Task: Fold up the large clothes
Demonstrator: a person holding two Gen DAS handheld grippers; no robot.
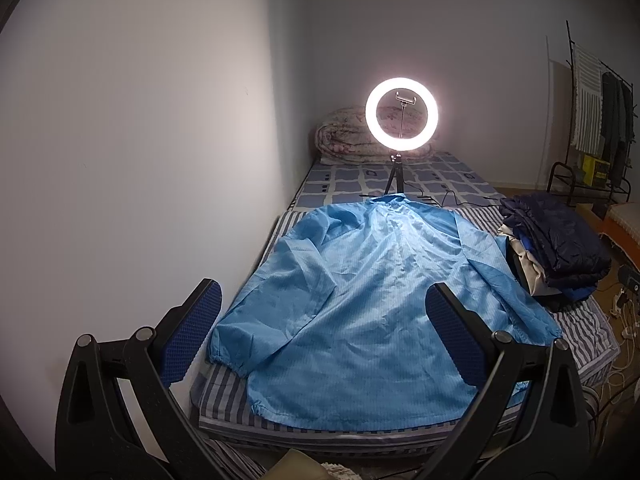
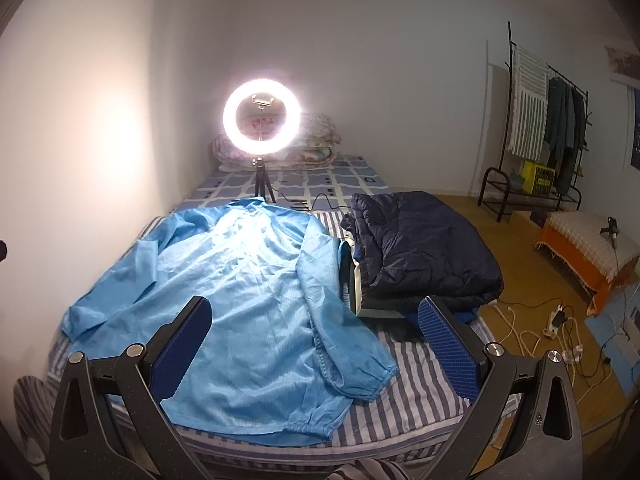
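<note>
The blue jacket (image 1: 360, 292) lies flat on the bed (image 2: 404, 396), collar far, hem nearest; left claw (image 1: 320, 332) and right claw (image 2: 316, 344) hover open above the hem.

we see a light blue jacket (image 1: 372, 288) spread flat, back up, on the striped bed: collar at the far end, hem at the near edge, both sleeves angled outward, cuffs elastic, cloth lightly wrinkled.
</note>
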